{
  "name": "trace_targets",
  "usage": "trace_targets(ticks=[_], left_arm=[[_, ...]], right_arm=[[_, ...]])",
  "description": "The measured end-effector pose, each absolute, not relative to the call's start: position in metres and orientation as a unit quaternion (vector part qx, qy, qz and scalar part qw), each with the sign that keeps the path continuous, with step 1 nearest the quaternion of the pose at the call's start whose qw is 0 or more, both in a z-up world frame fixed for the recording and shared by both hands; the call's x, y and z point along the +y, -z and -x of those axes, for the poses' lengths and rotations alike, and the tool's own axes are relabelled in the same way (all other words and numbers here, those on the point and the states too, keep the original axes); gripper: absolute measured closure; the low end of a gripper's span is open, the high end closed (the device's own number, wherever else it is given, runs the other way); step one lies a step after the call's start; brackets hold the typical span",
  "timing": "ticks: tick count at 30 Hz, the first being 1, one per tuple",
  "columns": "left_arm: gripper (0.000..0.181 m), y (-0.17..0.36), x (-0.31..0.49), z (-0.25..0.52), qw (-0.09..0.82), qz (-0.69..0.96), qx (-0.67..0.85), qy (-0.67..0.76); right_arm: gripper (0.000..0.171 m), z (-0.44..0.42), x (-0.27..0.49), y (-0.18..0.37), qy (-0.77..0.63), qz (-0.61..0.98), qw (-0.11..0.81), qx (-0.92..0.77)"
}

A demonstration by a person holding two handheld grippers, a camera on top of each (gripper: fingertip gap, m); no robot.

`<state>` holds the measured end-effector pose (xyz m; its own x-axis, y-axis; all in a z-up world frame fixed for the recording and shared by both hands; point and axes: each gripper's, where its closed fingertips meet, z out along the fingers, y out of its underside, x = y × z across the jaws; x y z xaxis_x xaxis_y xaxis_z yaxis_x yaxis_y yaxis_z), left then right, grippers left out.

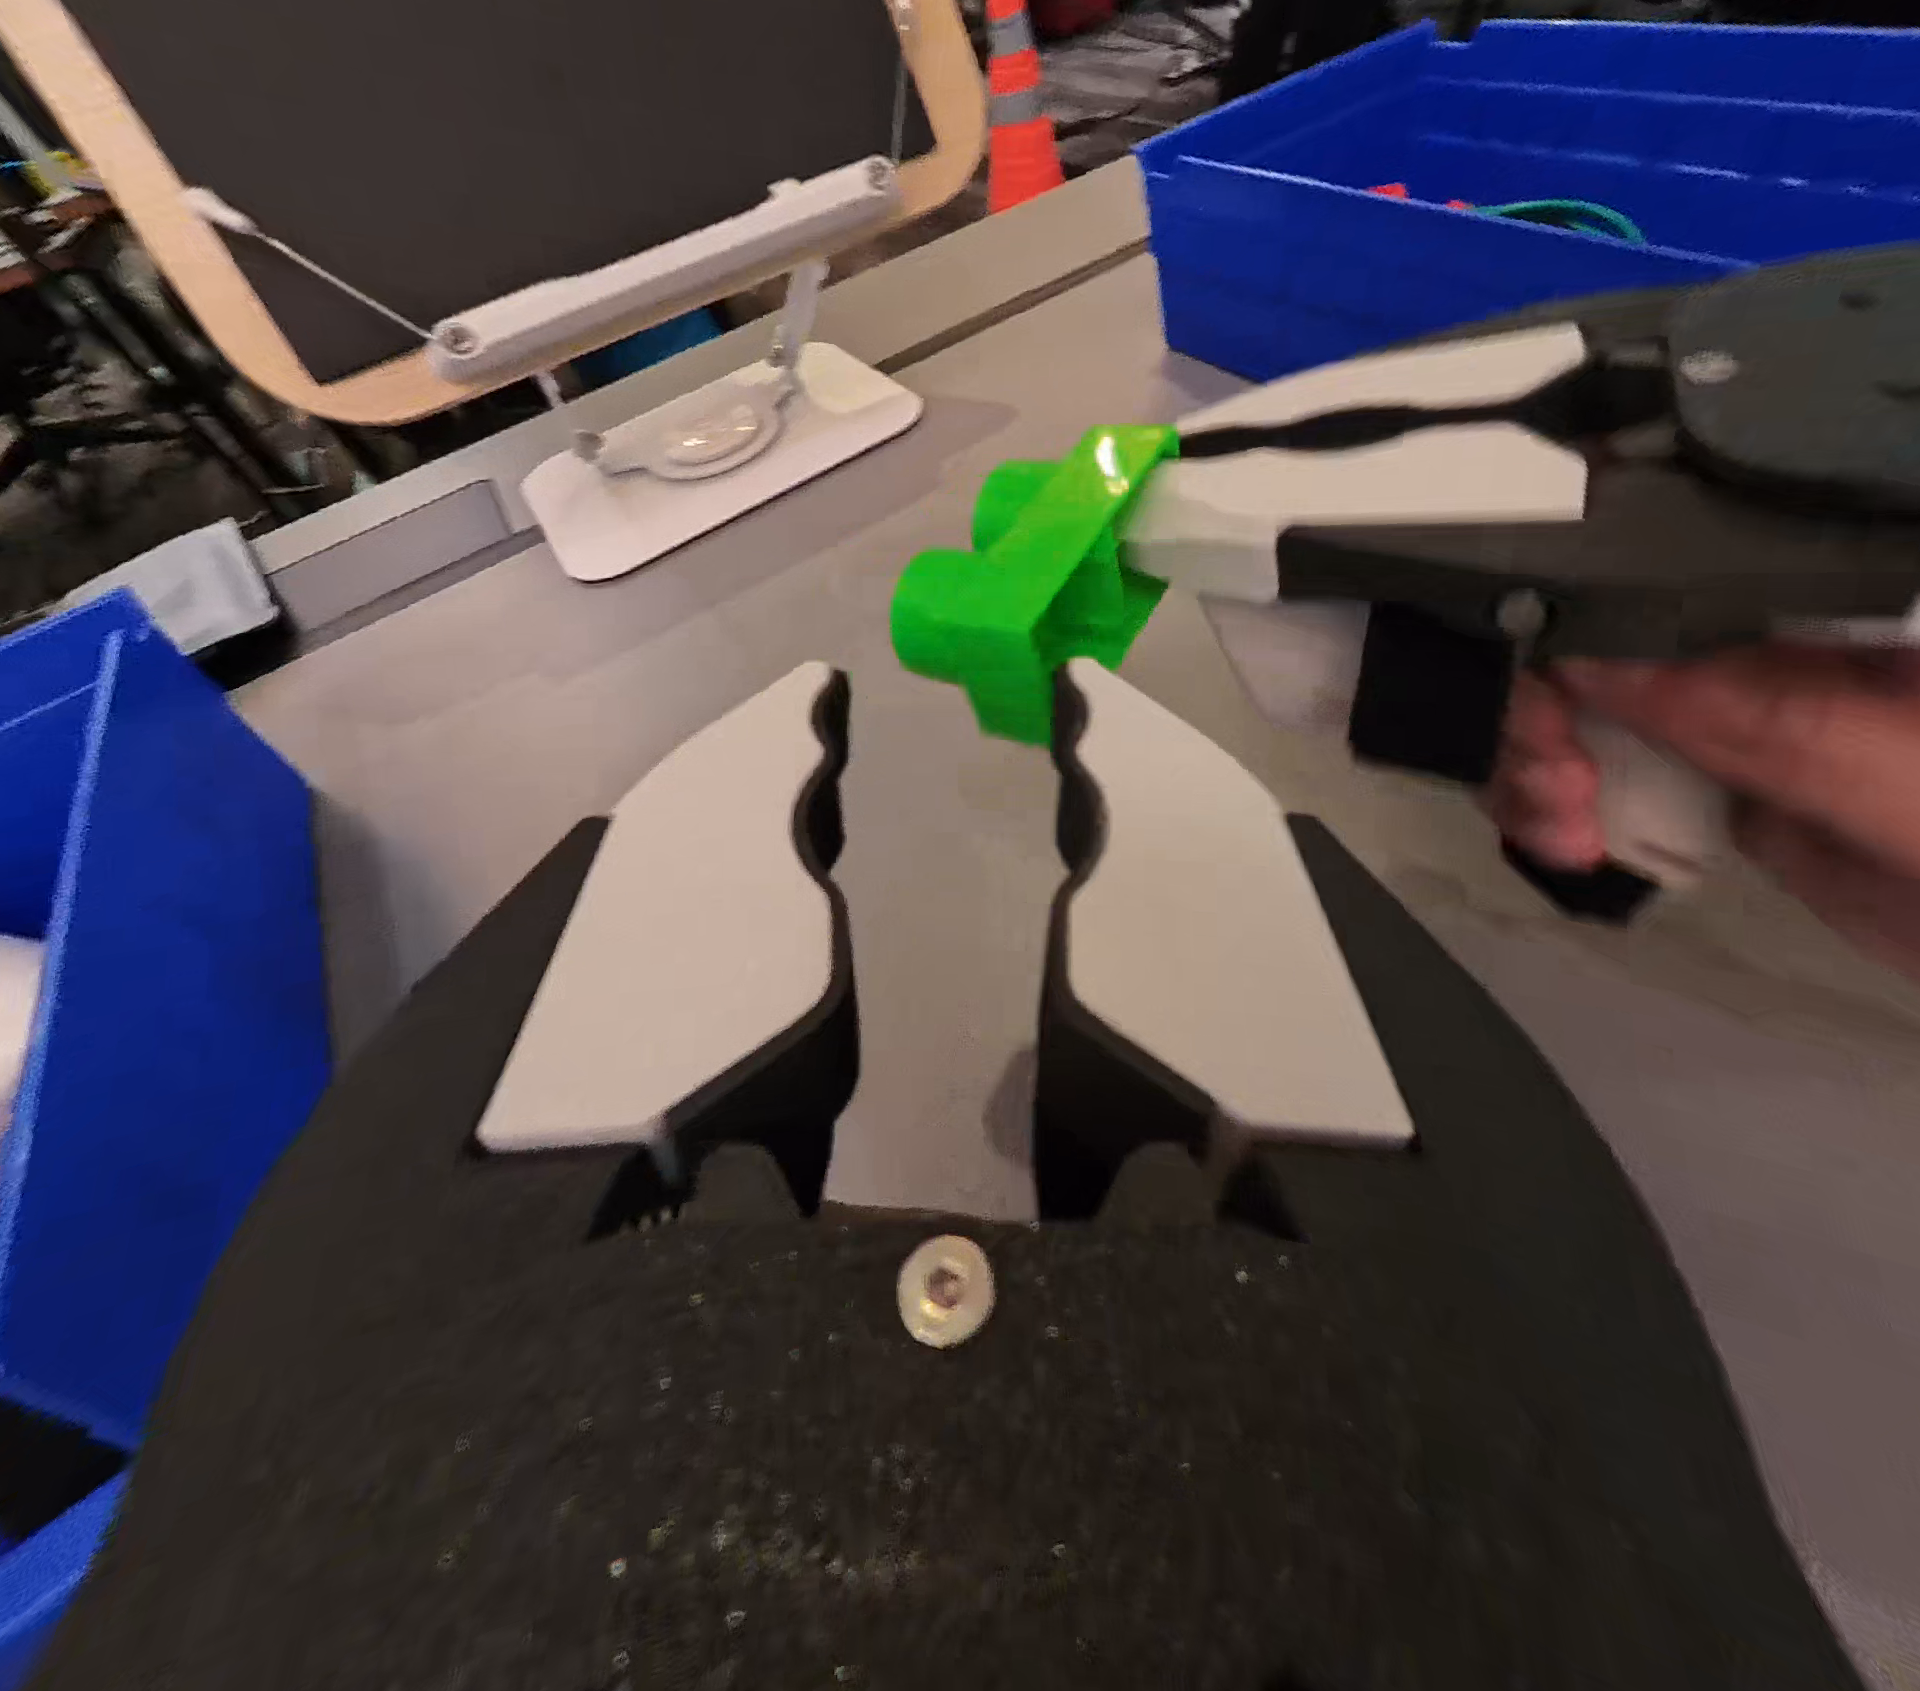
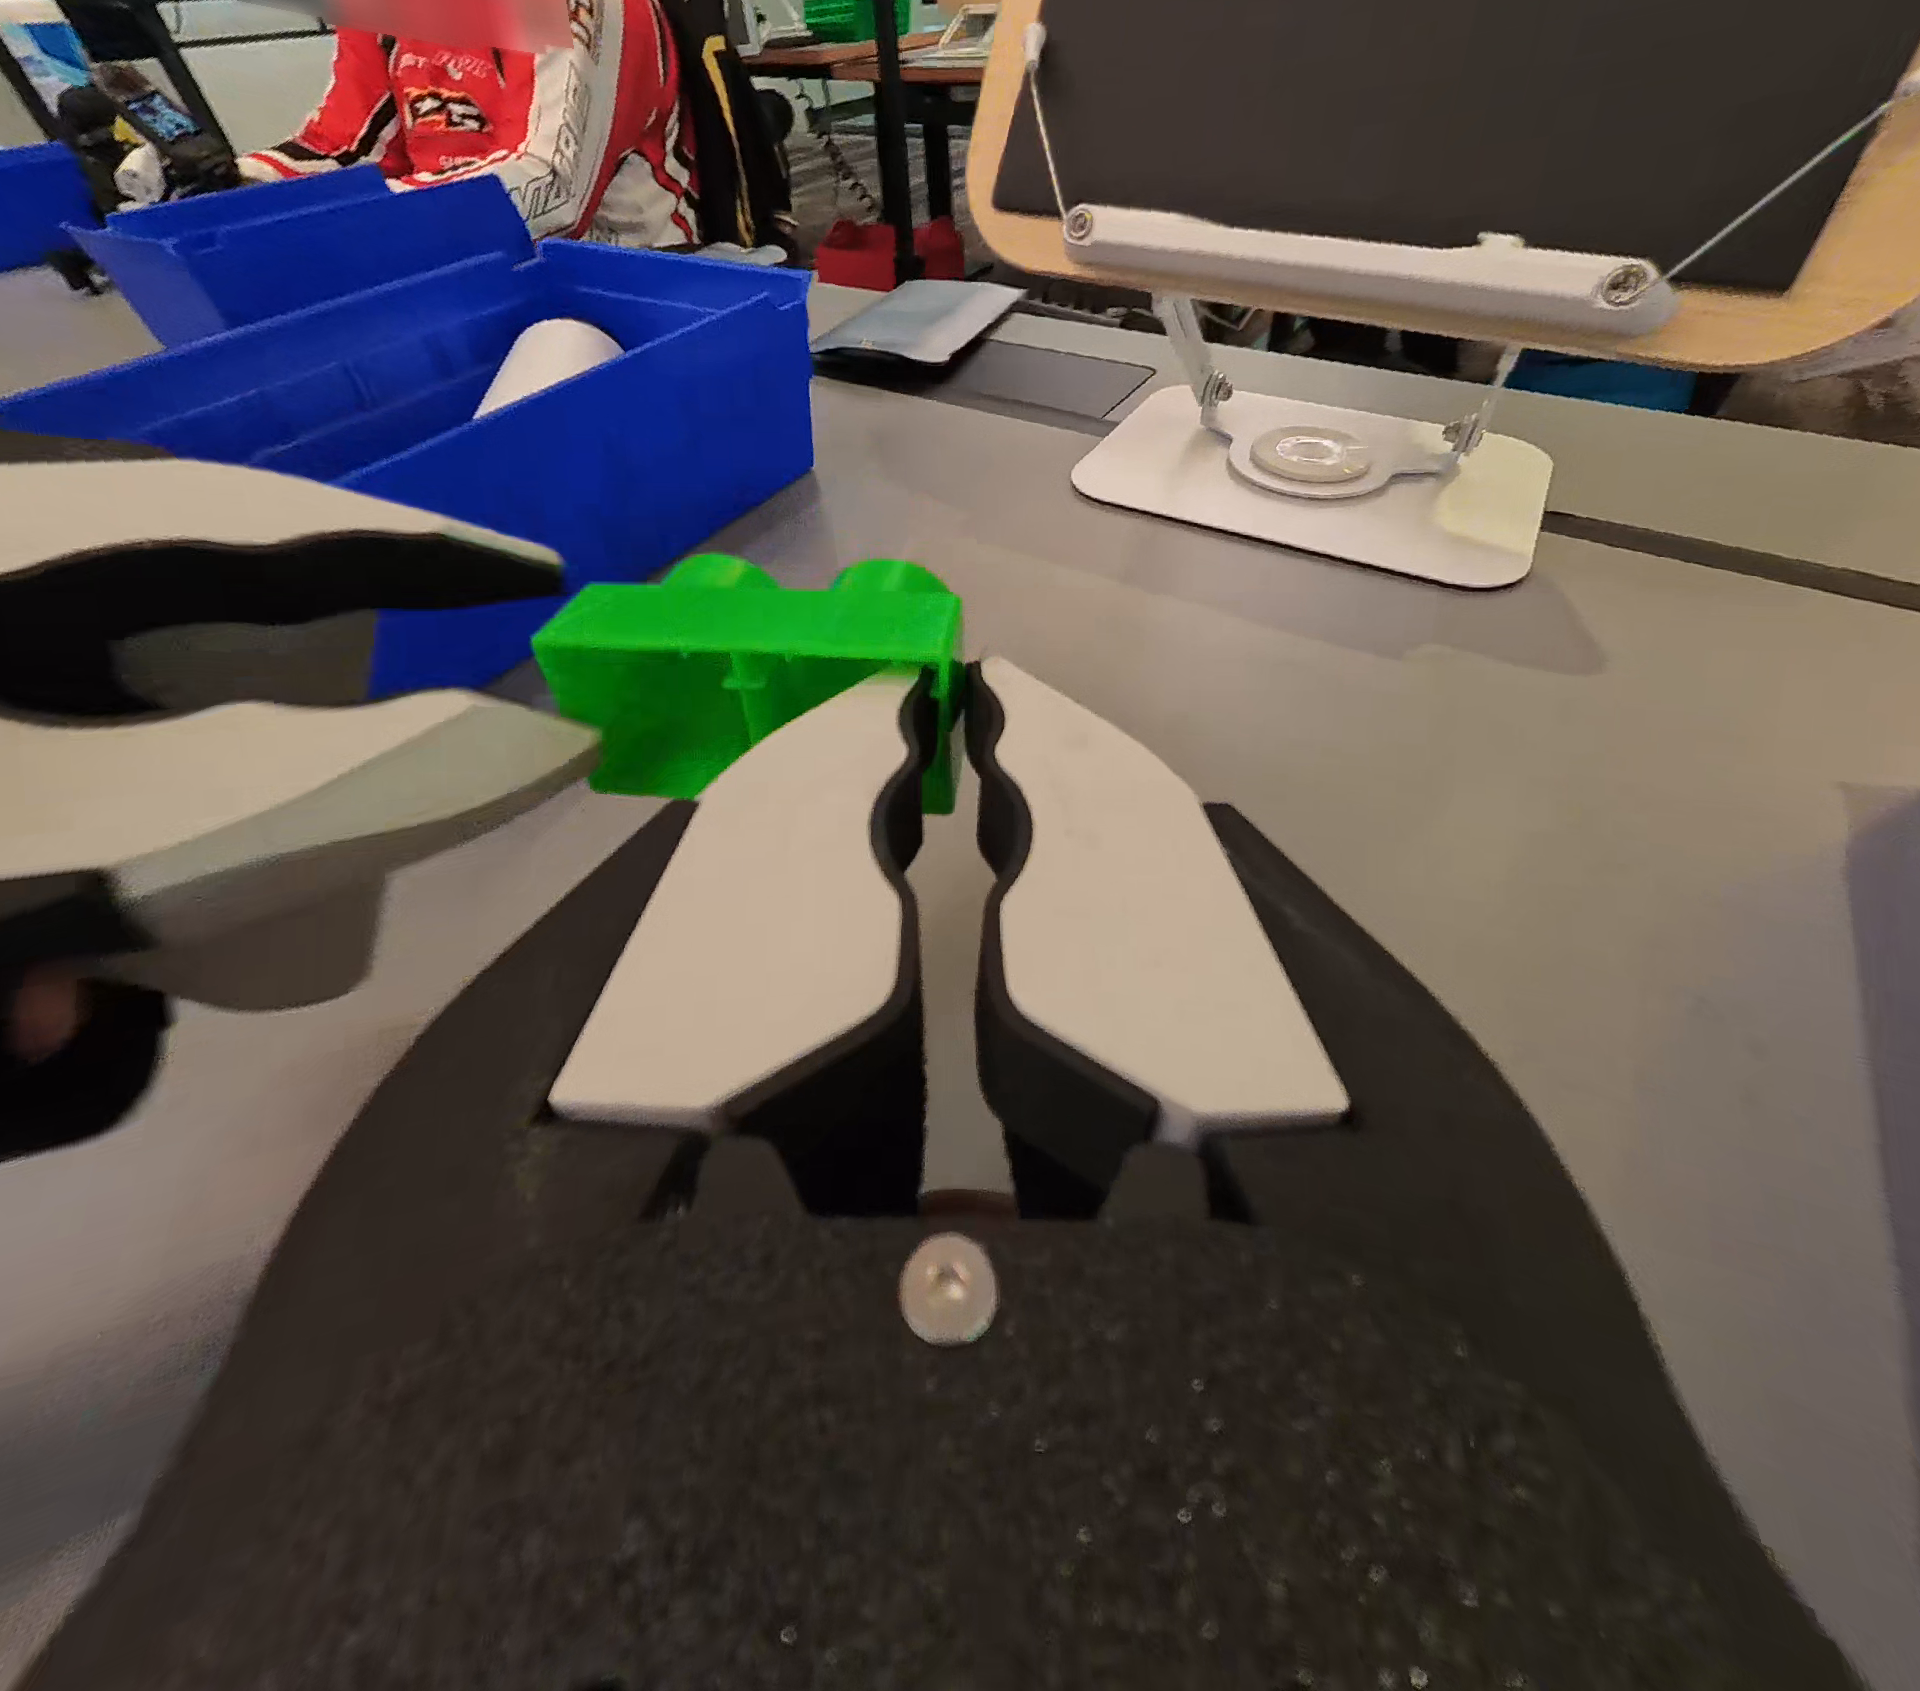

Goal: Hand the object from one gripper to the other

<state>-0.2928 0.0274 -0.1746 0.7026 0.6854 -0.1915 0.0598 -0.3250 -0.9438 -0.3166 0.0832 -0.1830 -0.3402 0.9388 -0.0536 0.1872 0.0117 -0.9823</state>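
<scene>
**Brick between two claws**

While the right claw pinches one thin wall of the green brick, holding it above the grey worktop, the left claw gapes empty just beside its free end. The brick looks light, stiff and slick; its free end seems the safest hold. Beyond stands a blue bin.

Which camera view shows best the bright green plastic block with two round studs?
The right wrist view: the bright green plastic block with two round studs shows its studs and hollow underside, with the right gripper shut on its edge. The left wrist view shows it tilted and blurred, partly hidden by fingers.
</scene>
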Motion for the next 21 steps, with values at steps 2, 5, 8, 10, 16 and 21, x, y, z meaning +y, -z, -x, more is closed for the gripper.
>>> trace_targets(ticks=[2,5,8,10,16,21], left_arm=[[0.139,0.177,0.023,0.283,0.545,0.767,-0.212,-0.264],[0.137,0.179,0.017,0.269,0.579,0.777,-0.152,-0.194],[0.123,0.172,0.020,0.251,0.622,0.768,-0.139,-0.060],[0.112,0.165,0.024,0.239,0.650,0.752,-0.114,-0.011],[0.097,0.162,0.033,0.217,0.661,0.749,-0.039,-0.019],[0.104,0.165,0.040,0.201,0.648,0.759,0.020,-0.063]], right_arm=[[0.167,0.315,0.095,0.181,-0.550,0.445,0.332,-0.624],[0.167,0.310,0.100,0.179,-0.601,0.422,0.241,-0.634],[0.167,0.293,0.081,0.182,-0.662,0.387,0.052,-0.640],[0.167,0.276,0.066,0.179,-0.693,0.368,-0.095,-0.613],[0.167,0.230,0.024,0.192,-0.635,0.329,-0.367,-0.595],[0.167,0.210,-0.001,0.206,-0.575,0.354,-0.479,-0.560]])
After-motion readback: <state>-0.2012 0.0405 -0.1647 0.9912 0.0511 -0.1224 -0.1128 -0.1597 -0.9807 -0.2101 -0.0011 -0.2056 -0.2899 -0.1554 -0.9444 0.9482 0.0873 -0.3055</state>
